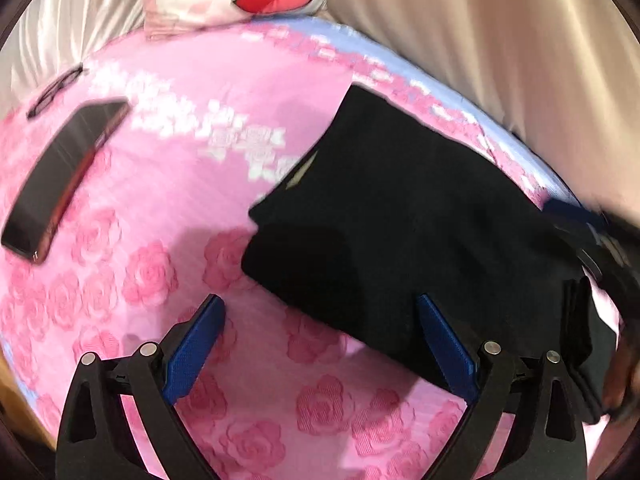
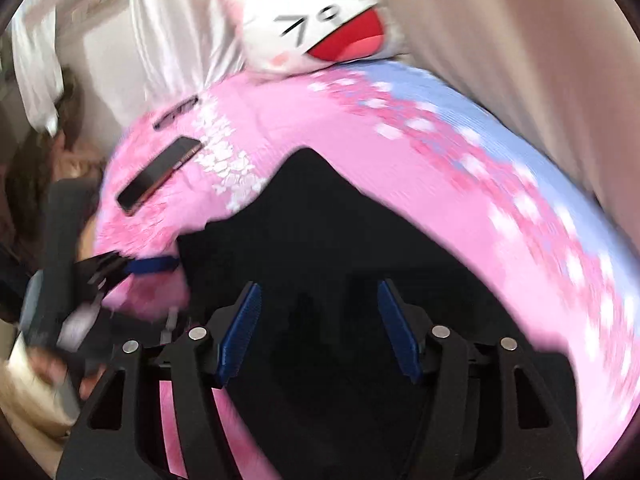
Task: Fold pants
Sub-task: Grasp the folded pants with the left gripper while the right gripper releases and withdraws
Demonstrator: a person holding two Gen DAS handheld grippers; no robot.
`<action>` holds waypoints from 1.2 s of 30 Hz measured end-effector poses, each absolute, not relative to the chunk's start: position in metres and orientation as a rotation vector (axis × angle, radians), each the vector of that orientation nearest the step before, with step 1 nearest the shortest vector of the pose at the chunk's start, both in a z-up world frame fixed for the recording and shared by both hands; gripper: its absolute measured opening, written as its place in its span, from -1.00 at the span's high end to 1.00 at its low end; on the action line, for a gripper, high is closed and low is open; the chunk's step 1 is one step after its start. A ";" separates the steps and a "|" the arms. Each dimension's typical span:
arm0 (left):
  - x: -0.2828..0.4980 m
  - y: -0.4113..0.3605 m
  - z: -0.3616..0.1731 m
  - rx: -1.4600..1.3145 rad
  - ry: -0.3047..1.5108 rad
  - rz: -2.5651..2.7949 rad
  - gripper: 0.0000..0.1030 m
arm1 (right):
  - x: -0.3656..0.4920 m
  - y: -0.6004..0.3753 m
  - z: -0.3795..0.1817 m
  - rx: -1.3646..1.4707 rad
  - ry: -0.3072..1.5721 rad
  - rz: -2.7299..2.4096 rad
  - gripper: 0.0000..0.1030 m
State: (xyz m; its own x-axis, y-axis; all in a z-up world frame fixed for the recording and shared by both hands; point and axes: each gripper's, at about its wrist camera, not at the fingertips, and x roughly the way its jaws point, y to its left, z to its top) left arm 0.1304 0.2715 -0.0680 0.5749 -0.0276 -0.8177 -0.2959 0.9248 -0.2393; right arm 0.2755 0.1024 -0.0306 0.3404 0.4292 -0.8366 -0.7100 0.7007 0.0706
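Pink rose bedspread [image 1: 168, 216]; beige curtain [image 1: 500, 40].

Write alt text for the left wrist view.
A folded black pair of pants lies on a pink rose-patterned bedspread, just beyond the open blue-padded left gripper. A dark rectangular phone lies farther left.

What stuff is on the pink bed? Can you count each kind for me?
Black pants: 1
Phone: 1
Glasses: 1
Cat-face pillow: 1
Total: 4 things on the pink bedspread.
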 end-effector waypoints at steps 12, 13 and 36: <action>0.150 0.281 -0.070 -0.367 0.940 0.178 -0.83 | 0.356 0.201 -0.086 -0.491 1.093 0.815 0.35; 0.151 0.281 -0.071 -0.362 0.939 0.184 -0.83 | 0.353 0.199 -0.082 -0.486 1.080 0.821 0.54; 0.131 0.082 0.086 -0.034 0.547 -0.185 -0.21 | 0.208 -0.115 0.144 0.012 0.588 0.714 0.83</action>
State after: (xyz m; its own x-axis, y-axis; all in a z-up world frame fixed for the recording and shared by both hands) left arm 0.1306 0.0815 0.0864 0.8379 -0.1838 -0.5139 0.1656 0.9828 -0.0815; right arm 0.2079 -0.1155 0.1437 0.6021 0.6198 -0.5033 -0.6130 0.7627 0.2060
